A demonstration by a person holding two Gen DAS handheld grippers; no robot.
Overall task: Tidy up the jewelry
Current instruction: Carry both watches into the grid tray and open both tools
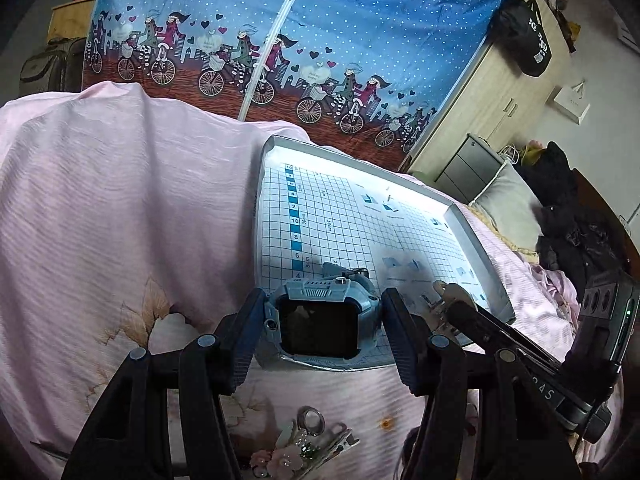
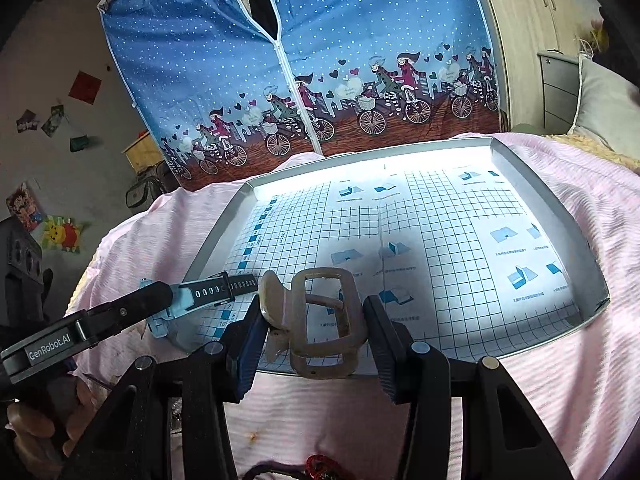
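While both grippers hang over the near edge of the tray [image 2: 552,196], most of the view behind it is a blue polka-dot wardrobe cover [image 2: 360,40] w/ cartoon cyclists and a white zip down the middle. A pink bedspread [image 1: 120,200] lies under the tray and wraps round it on all sides.

Tray itself: shallow, grey rim, lined w/ a grid sheet. Down the tray's left side runs a blue/white ruler strip; readable digits incl. 10, 8, 6, 4, 2, and "30cm" beside it. Small folding diagrams w/ captions sit further in; captions too small to read.

Left gripper [image 1: 324,320]: at the tray's near-left corner, jaws clamped on a blue-grey smartwatch [image 1: 320,320], dark screen facing the cam, strap trailing over the tray rim. From the right wrist view its body reads "GenRobot.AI" in white, and a hand [image 2: 44,420] grips the handle at the tray's near-left, fingers curled round.

Right gripper [image 2: 316,320]: at the tray's near edge, right of the watch, jaws closed on a beige hair claw clip [image 2: 324,320] w/ an open rectangular frame, held above the grid sheet.

Nearer than the tray, on the bedspread: a floral pearl hair clip [image 1: 304,448] and, partly cut off, a red beaded piece [image 2: 320,468].
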